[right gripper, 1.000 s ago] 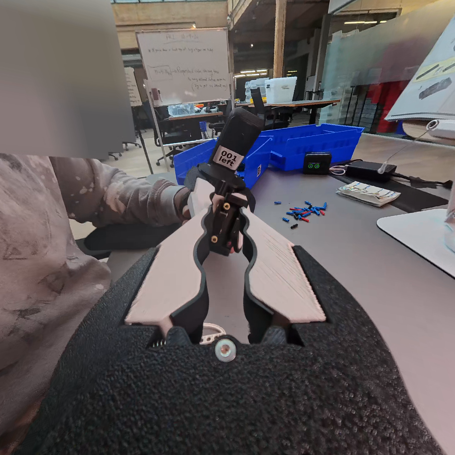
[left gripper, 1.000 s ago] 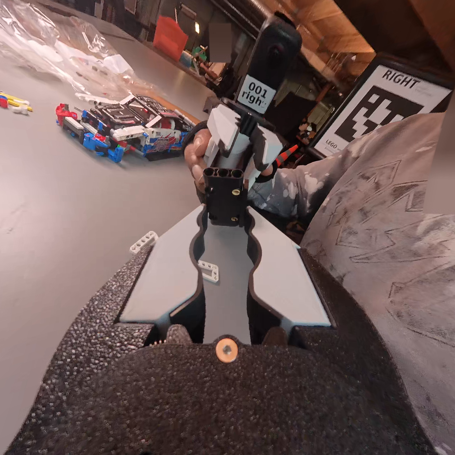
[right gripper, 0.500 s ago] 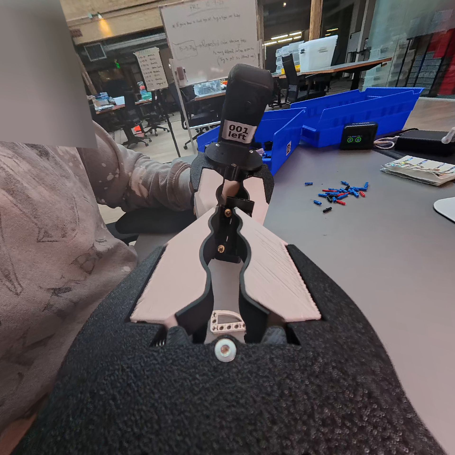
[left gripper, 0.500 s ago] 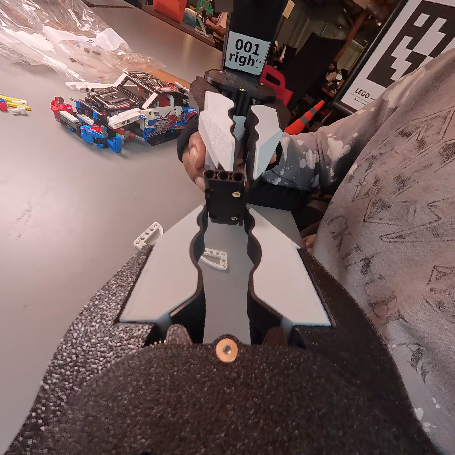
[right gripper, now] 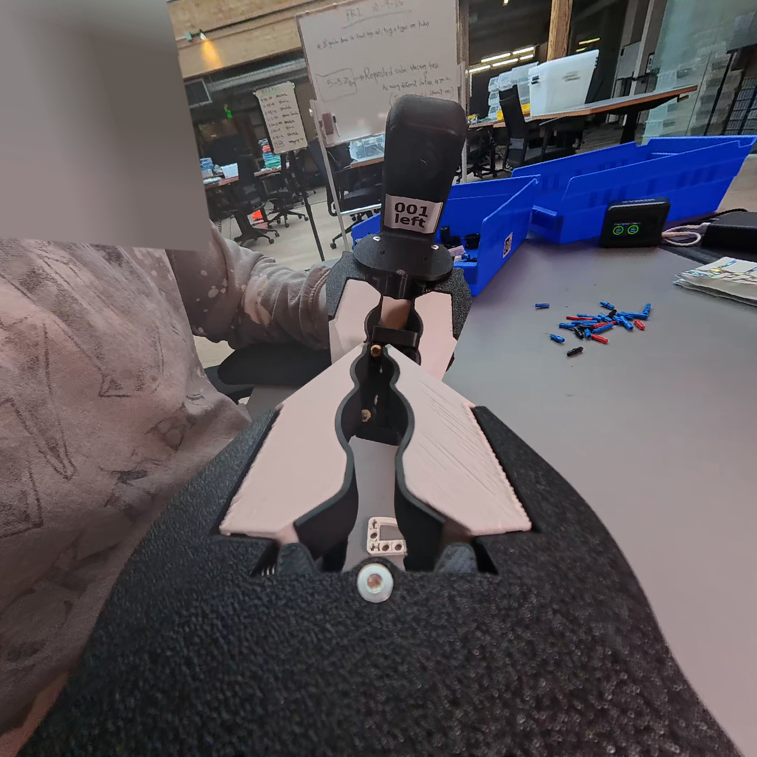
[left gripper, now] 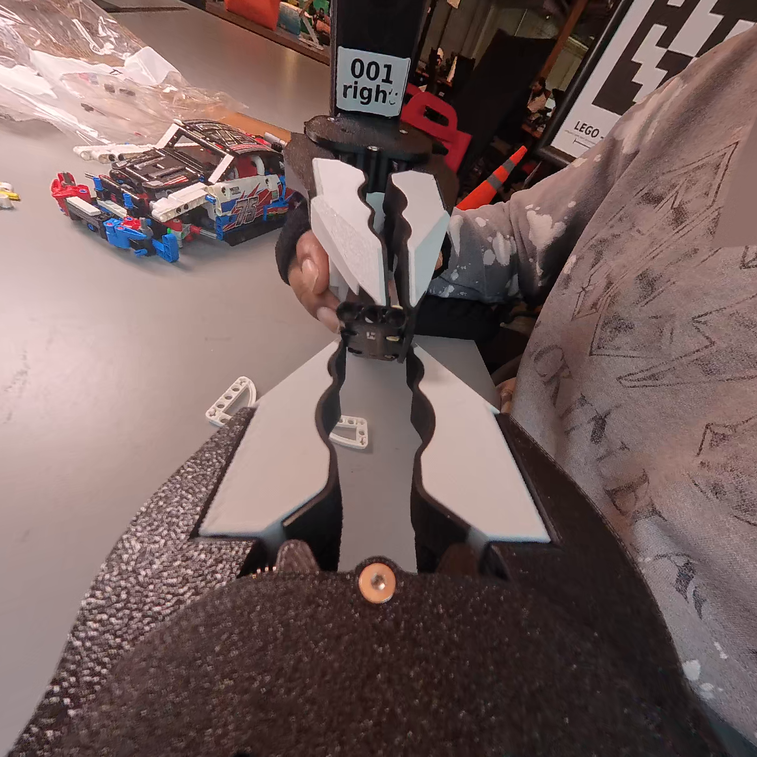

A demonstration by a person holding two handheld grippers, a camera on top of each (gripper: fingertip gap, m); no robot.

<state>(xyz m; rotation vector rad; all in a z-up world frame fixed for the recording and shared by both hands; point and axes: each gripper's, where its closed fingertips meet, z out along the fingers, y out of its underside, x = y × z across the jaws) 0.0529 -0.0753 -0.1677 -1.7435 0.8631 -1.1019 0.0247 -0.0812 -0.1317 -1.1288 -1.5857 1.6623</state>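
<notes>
A small black brick assembly (left gripper: 375, 336), with a row of round holes along its upper edge and tan pin ends showing, sits in the air above the surface (left gripper: 123, 368), in the middle of the left wrist view. Both grippers have it at once. The left gripper (left gripper: 375, 351) is closed to the width of the piece, its two fingertips pressed against the piece's left and right sides. The right gripper (left gripper: 379, 297) comes at it from the far side, pointing down. It is nearly closed, and its tips pinch the upper edge.

In the right wrist view the same piece (right gripper: 379, 393) lies deep between that gripper's narrowed fingers, from the tips back to the first bulge.

On the surface directly under the grippers lie two white curved beams (left gripper: 231, 399) (left gripper: 352, 430) and a white frame piece (right gripper: 385, 540), none of them touched. A part-built model car (left gripper: 180, 188) stands at the upper left of the left wrist view, with crumpled clear plastic bags (left gripper: 82, 82) beyond it. At the right of the right wrist view are a scatter of blue and red pins (right gripper: 602, 323) and blue bins (right gripper: 614, 196).
</notes>
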